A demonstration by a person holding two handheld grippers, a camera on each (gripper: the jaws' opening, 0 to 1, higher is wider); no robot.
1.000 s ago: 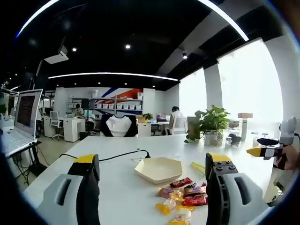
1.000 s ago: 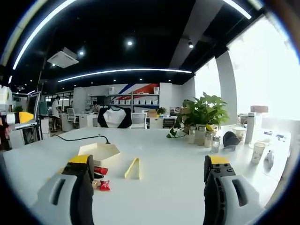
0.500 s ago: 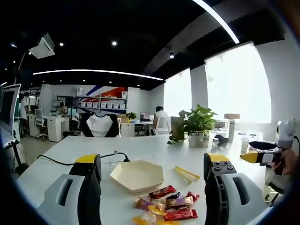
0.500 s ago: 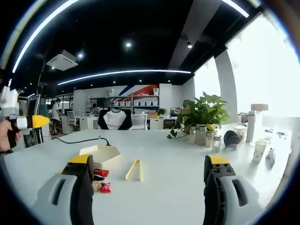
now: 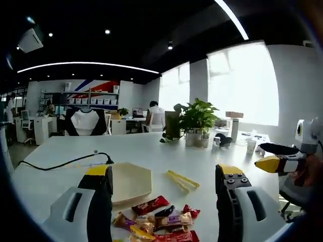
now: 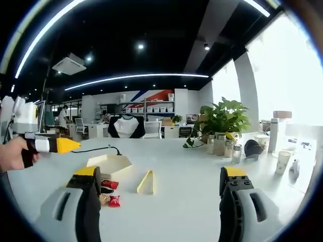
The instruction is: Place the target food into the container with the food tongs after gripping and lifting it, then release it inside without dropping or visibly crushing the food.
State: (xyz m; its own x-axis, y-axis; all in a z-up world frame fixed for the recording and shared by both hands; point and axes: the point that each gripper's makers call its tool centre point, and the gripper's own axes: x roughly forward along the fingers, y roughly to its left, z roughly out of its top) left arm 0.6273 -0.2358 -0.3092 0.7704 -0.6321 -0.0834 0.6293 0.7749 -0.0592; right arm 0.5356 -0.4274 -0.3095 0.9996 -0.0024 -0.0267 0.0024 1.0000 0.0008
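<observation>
One hexagonal cream container (image 5: pixel 130 180) is sitting on the white table (image 5: pixel 151 151), one pair of yellow tongs (image 5: pixel 182 180) lying just beside it — untouched. Several wrapped snacks (image 5: pixel 156 222) — too jumbled to count — are lying near the left gripper (image 5: pixel 164 201), jaws wide. The right gripper (image 6: pixel 159 194) is gaping wide, empty too.

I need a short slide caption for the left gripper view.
Open left gripper above wrapped snacks, beside hexagonal container and yellow tongs.
</observation>
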